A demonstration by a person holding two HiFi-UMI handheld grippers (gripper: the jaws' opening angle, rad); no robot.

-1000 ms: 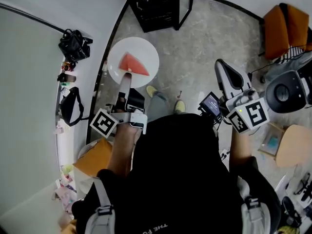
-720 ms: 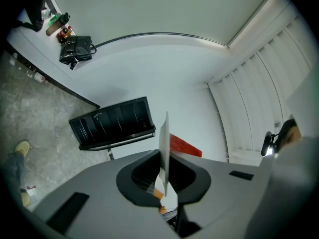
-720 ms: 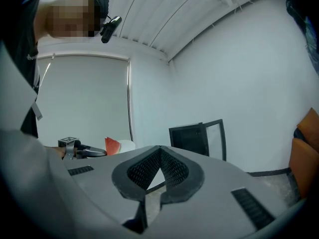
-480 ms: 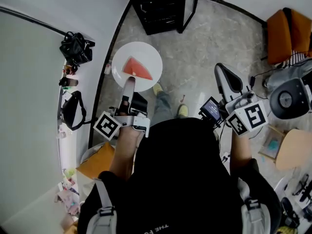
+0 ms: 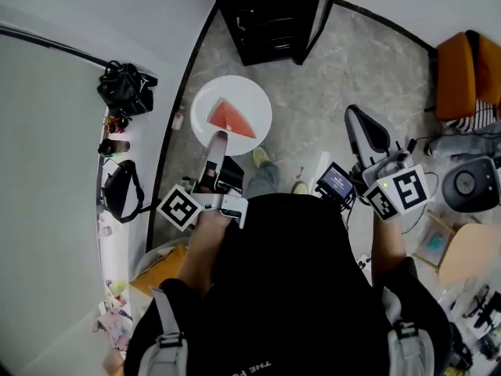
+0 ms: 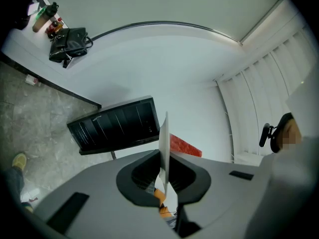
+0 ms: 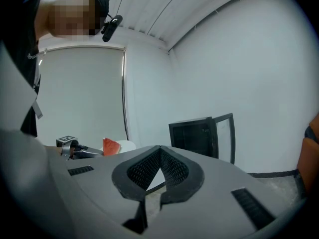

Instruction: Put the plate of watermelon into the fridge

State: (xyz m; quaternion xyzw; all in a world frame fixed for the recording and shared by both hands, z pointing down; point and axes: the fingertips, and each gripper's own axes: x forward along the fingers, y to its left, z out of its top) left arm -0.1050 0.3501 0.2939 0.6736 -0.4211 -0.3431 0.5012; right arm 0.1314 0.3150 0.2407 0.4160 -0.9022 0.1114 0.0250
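Top centre of the head view, fridge [image 5: 270, 14]: black, with its glass door swung open to the right; it is ahead of the plate and well apart from it.
Plate [image 5: 249, 94]: white and round, carried above the floor in the upper middle of the frame. It looks stiff, glazed, probably slippery and breakable. It is held only at its near rim, so its whole weight levers on that one pinch.
Left gripper [image 5: 217, 139]: fingers clamped on the plate's near rim; a deeper bite there would steady it.
Right gripper [image 5: 356, 118]: centre right, fingers together on nothing. I judge it free to prop the far rim.
Watermelon [image 5: 230, 119]: red wedge lying loose on the plate, wet and soft — likely to slide if the plate tips.
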